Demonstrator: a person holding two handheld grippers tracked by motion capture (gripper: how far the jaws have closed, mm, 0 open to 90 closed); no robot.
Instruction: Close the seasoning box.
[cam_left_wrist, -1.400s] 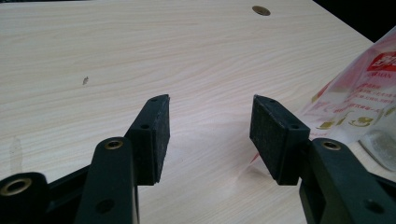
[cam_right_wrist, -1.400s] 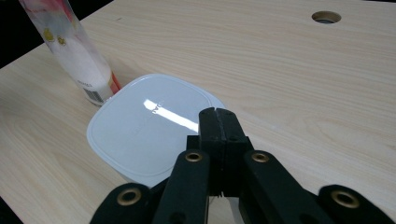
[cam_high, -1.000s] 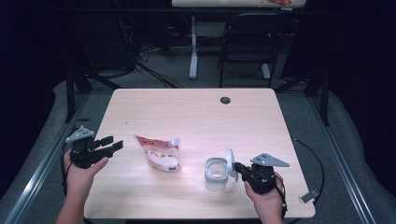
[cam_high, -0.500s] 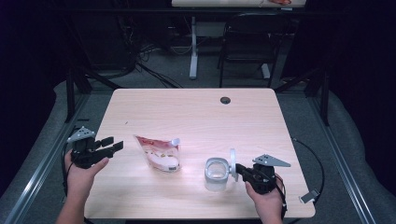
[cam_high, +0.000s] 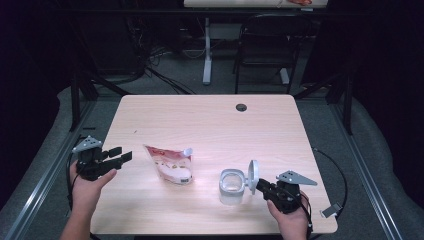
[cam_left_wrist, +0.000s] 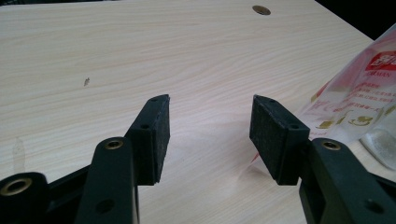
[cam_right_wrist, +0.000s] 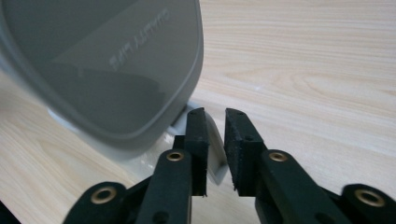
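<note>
Table (cam_high: 200, 120): pale wood, bearing pouch (cam_high: 170, 162) and open-lidded container (cam_high: 231, 186).
Room: dark, chair (cam_high: 265, 45) behind.
Left claw (cam_high: 120, 156): wide open, empty.
Right claw (cam_high: 259, 184): just opening, lid tab (cam_right_wrist: 214, 149) between its jaws, unpressed.

The high view looks forward and down over the whole table (cam_high: 200, 120), while both gripper views skim close above the same tabletop, the left one toward its far edge.

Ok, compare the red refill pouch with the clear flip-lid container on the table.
The pouch lies flat on its side; the container stands upright. The pouch is red-and-white printed film with a spout; the container is clear plastic with its grey lid swung open. The pouch is near the left claw; the container is by the right claw. Both rest on the table.
</note>
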